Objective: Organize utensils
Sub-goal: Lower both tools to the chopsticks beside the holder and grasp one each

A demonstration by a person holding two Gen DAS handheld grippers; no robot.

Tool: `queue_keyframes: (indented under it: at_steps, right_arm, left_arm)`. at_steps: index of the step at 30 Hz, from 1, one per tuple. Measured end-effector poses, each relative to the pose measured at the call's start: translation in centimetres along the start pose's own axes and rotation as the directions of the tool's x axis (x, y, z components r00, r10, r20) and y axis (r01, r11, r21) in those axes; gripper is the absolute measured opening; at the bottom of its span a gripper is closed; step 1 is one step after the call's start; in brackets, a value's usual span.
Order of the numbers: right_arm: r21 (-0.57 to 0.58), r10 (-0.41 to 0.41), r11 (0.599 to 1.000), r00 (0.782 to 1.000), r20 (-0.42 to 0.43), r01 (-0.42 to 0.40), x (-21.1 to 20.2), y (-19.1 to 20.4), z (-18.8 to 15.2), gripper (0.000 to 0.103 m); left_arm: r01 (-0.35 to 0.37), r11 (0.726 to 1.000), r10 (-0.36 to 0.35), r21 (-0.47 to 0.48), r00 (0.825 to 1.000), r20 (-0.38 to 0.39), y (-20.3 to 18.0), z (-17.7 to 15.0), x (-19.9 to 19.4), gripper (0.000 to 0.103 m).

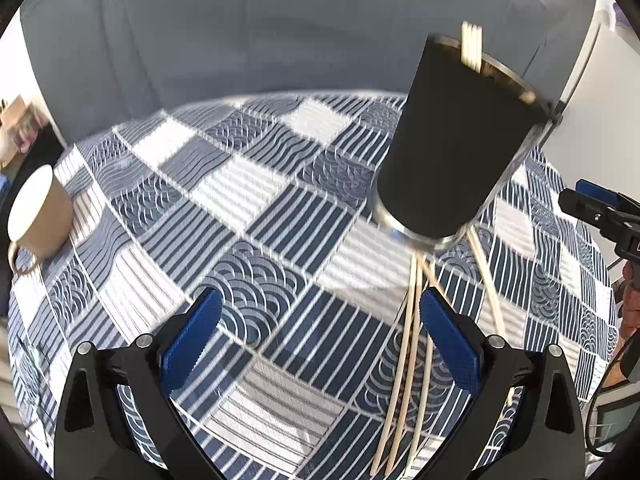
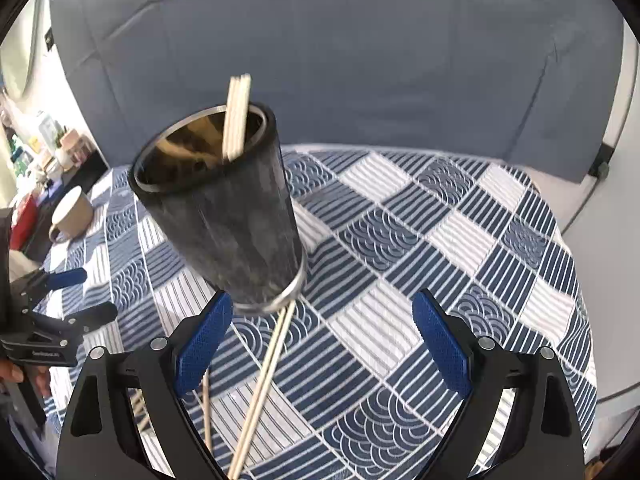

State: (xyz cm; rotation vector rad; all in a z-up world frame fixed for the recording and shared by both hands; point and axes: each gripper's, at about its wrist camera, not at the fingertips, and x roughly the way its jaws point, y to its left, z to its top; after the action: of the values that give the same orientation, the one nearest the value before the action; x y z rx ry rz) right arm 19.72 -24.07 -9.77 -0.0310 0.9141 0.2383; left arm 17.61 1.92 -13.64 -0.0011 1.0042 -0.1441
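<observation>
Left gripper (image 1: 320, 332) wide; chopsticks (image 1: 408, 360) lie lengthwise.

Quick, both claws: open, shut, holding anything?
Left claw: open, holding nothing; loose chopsticks lie beneath it.
Right claw: open, holding nothing.

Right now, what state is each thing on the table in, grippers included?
Tall black cylindrical holder: upright, a few chopsticks inside.
Pale wooden chopsticks in holder: standing, tips above the rim.
Loose pale wooden chopsticks: lying flat on the blue-and-white patterned tablecloth by the holder's base.
Beige ceramic mug: upright; contents not visible.
Left gripper: jaws open, empty.
Right gripper: jaws open, empty.
</observation>
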Motion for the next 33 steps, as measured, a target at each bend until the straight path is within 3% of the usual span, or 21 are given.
queue_keyframes:
  at_steps: [16,22,28,30,33]
  right_arm:
    - [-0.073,-0.065,0.996,0.981,-0.181,0.052,4.6,1.5,-5.4,0.087]
    - [-0.107,-0.1,0.991,0.973,-0.21,0.079,5.6,1.9,-6.2,0.087]
    - [-0.104,-0.102,0.991,0.969,-0.223,0.081,6.3,2.1,-6.3,0.087]
    - [-0.106,-0.107,0.991,0.967,-0.232,0.084,6.6,2.3,-6.3,0.087]
    - [-0.101,-0.111,0.991,0.966,-0.232,0.089,6.8,2.4,-6.4,0.087]
  left_arm:
    - [-0.008,1.0,0.011,0.018,0.989,-0.146,-0.8,-3.8,3.8,0.097]
    - [-0.025,0.998,0.035,0.061,0.987,-0.159,-1.3,-4.2,4.2,0.097]
    - [-0.053,0.998,0.057,0.032,0.985,-0.164,-0.8,-3.7,4.4,0.098]
    - [-0.09,0.995,0.095,0.033,0.98,-0.174,-0.7,-3.6,4.7,0.097]
    - [-0.084,0.995,0.092,0.05,0.98,-0.174,-0.9,-3.5,4.7,0.097]
